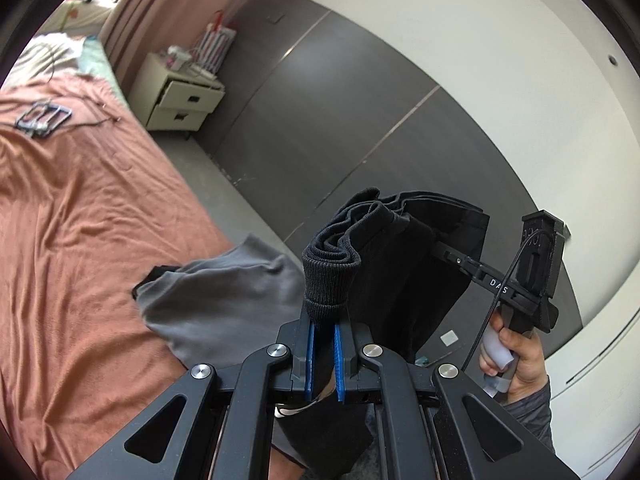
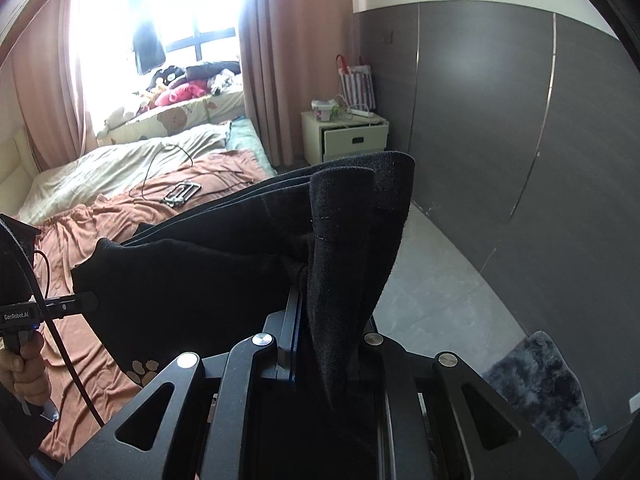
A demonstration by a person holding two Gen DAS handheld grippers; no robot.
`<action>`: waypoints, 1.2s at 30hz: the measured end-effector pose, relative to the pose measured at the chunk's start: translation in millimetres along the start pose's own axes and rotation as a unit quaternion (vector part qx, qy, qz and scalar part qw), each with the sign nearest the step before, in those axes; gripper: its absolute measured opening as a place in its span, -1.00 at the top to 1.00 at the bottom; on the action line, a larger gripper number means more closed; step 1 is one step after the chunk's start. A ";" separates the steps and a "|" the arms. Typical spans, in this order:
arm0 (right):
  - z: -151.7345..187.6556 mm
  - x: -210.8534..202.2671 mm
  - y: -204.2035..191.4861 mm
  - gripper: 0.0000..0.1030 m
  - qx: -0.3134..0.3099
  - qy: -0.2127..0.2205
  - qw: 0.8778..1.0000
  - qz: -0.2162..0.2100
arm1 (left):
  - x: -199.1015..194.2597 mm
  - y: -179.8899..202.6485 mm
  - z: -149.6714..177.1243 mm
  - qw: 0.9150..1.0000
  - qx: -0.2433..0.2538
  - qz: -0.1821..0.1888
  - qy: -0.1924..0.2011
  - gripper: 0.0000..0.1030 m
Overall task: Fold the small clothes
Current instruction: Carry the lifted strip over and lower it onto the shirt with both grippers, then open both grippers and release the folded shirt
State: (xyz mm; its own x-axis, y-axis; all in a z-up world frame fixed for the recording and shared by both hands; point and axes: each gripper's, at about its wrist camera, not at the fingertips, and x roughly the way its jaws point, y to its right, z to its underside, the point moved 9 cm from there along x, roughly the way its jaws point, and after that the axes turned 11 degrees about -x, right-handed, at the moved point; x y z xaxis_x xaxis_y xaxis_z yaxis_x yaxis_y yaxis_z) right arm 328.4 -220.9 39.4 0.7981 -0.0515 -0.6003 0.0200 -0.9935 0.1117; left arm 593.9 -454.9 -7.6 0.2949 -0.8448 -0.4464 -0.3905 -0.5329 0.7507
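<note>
Left wrist view: left gripper (image 1: 323, 344) at bottom centre, jaws pinching the ribbed cuff end of a black garment (image 1: 384, 264); blue pads (image 1: 309, 356) visible either side of the fabric. Garment is bunched in folds and held off the bed, stretched toward the right gripper (image 1: 448, 254) at right of frame, whose fingers are clamped on the garment's other edge. A hand (image 1: 516, 360) grips that gripper's handle at lower right, grey sleeve below it.

Grey garment (image 1: 216, 300) lies crumpled on the bed (image 1: 72, 220) left of centre, at the edge of the rust-coloured sheet. Metal frame item (image 1: 42, 118) sits on the sheet at upper left. White nightstand (image 1: 180, 96) with two drawers at upper centre-left against the dark wall panels.

Right wrist view: right gripper (image 2: 320, 320) at bottom centre, jaws pinching a thick fold of the black garment (image 2: 224, 248), which drapes over and hides the right-hand finger. The fabric spans to the left of frame, where the left gripper (image 2: 90, 301) bites its edge. Garment hangs above the bed (image 2: 100, 360). Dark fluffy rug (image 2: 540, 380) on the floor at lower right.
</note>
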 end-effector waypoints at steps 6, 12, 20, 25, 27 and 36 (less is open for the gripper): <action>-14.6 54.9 -15.4 0.80 -0.006 -0.029 0.999 -0.012 | 23.1 -48.7 -12.5 0.999 -0.031 -0.016 -0.007 0.85; -21.0 107.0 -2.5 0.80 0.001 -0.058 0.998 -0.027 | 48.7 -98.0 -21.6 0.998 -0.057 -0.037 -0.012 0.85; -7.7 135.2 74.0 0.18 0.045 -0.116 0.992 0.013 | 88.7 -170.4 -15.3 0.984 -0.094 -0.145 -0.047 0.58; 4.1 114.5 80.8 0.16 0.051 -0.111 0.993 0.001 | 76.1 -183.4 -19.5 0.984 -0.084 -0.159 -0.016 0.21; 18.2 106.7 81.7 0.16 0.041 -0.117 0.992 0.001 | 74.6 -180.6 -20.1 0.984 -0.073 -0.160 -0.013 0.21; 70.9 62.9 79.8 0.28 0.024 -0.094 0.995 0.002 | 93.9 -146.3 -25.6 0.985 0.045 -0.164 -0.018 0.21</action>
State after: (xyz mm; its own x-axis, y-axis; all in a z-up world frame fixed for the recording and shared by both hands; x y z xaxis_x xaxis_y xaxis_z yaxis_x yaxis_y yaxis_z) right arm 337.5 -310.5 -45.6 0.6716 -0.0690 -0.7377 -0.0159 -0.9968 0.0788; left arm 701.1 -455.1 -146.8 0.3871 -0.6262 -0.6768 -0.3556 -0.7786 0.5170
